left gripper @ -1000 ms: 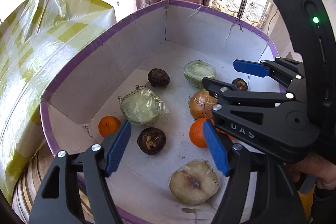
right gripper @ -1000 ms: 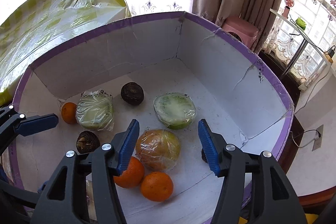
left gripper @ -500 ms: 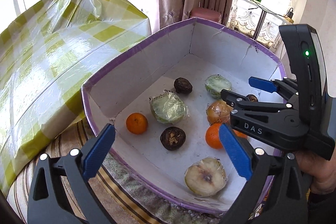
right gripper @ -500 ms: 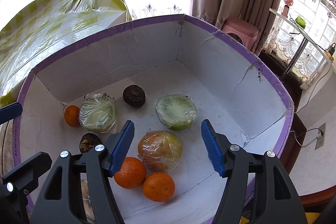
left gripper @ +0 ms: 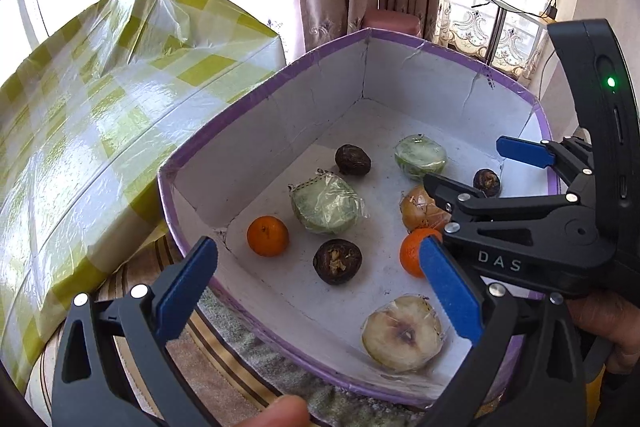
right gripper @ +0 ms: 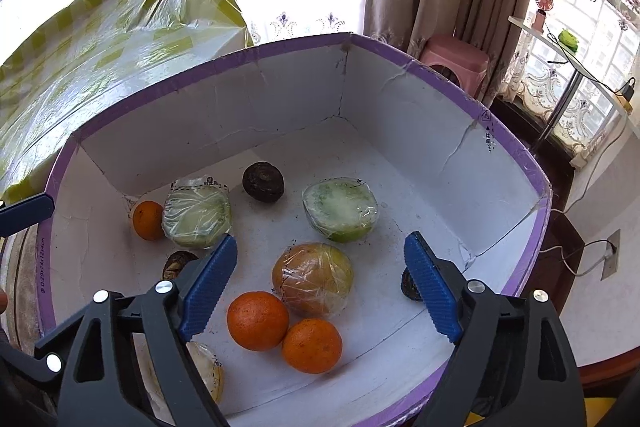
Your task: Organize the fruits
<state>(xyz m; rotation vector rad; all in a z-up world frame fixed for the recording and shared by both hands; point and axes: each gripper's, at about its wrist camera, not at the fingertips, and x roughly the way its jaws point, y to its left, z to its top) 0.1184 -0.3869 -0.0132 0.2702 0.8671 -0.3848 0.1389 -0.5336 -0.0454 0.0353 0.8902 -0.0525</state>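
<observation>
Fruits being kept loose inside purple-rimmed box (right gripper: 516,151), none gripped. Right gripper (right gripper: 320,283) being opened above wrapped orange-brown fruit (right gripper: 313,279), likely for pickup. Left gripper (left gripper: 320,291) being held spread, empty, over box's near edge.

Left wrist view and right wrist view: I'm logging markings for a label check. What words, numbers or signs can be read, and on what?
"DAS": white letters on the black body of the right claw.
Small dark print running along the purple rim of the box: digits and letters, too small to read surely.
Triangle sign with small characters on the far right rim: too small to read.
Printed sticker on a wrapped green fruit: blurred.
</observation>
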